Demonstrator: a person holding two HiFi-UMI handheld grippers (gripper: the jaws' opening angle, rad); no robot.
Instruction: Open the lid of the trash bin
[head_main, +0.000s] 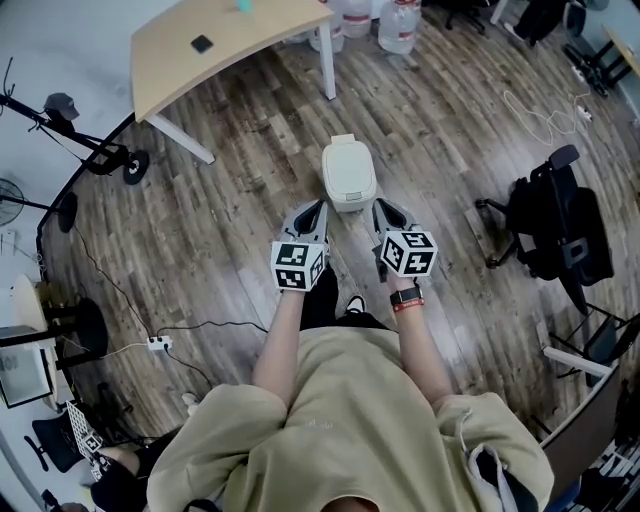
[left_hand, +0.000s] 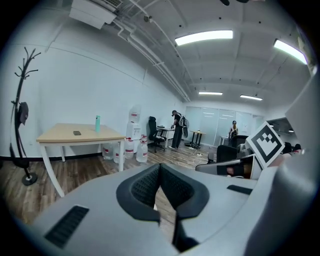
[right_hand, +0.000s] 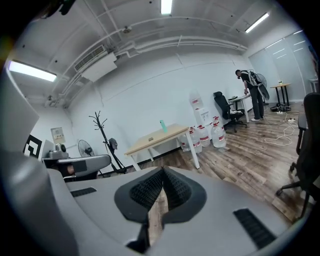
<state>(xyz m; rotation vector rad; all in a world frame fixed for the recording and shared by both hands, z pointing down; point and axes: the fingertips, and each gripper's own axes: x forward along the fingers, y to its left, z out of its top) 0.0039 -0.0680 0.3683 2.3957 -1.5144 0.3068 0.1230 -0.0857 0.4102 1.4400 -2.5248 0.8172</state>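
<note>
The white trash bin (head_main: 348, 175) stands on the wood floor just ahead of the person, lid down. My left gripper (head_main: 318, 208) is held at the bin's near left corner, and my right gripper (head_main: 384, 208) at its near right corner; I cannot tell whether either touches it. Both point forward and stand level. In the left gripper view the dark pads of the left gripper (left_hand: 160, 167) meet at their tips with nothing held. In the right gripper view the right gripper (right_hand: 163, 172) is likewise shut and empty. The bin is hidden below the jaws in both gripper views.
A wooden table (head_main: 230, 45) with white legs stands behind and left of the bin, with water bottles (head_main: 400, 25) beyond it. A black office chair (head_main: 555, 225) sits to the right. A cable and power strip (head_main: 157, 343) lie on the floor at left.
</note>
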